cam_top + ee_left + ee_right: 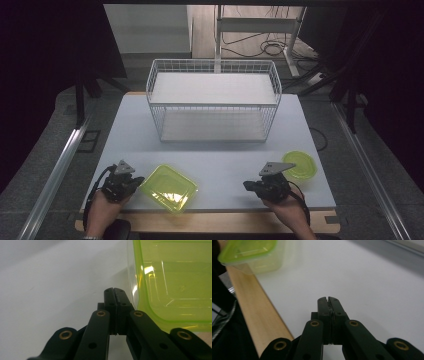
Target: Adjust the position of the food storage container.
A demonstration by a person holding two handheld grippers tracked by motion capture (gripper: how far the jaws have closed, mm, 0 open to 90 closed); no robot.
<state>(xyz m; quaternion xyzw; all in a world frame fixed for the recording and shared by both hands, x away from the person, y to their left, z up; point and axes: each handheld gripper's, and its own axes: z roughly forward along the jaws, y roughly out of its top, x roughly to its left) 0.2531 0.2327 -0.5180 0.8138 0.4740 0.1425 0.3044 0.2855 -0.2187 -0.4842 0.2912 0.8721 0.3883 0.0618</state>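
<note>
High view puts a lime-green rectangular container (169,188) on the near part of the white table (215,165), close to the wooden front edge, with the left gripper (134,181) right at its left rim and the right gripper (248,186) well apart from it, out over bare tabletop toward the right. Behind that right hand lies a round green lid (299,165) near the table's right edge, and a white wire basket (214,102) stands empty at the far middle. Both pairs of jaws are pressed together with nothing between them: in the left gripper view the closed tips (114,293) sit just beside the container's translucent wall (172,285), not pinching it, and in the right gripper view the closed tips (328,303) point across the table toward the container (249,255) in the distance. Closed tips beside a wall look suited to nudging or steadying the tub rather than lifting it, though that is only my reading. The container sits open side up and skewed on the table; its long axis runs diagonally, from the far-left corner by the left gripper to the near-right corner by the front edge.
</note>
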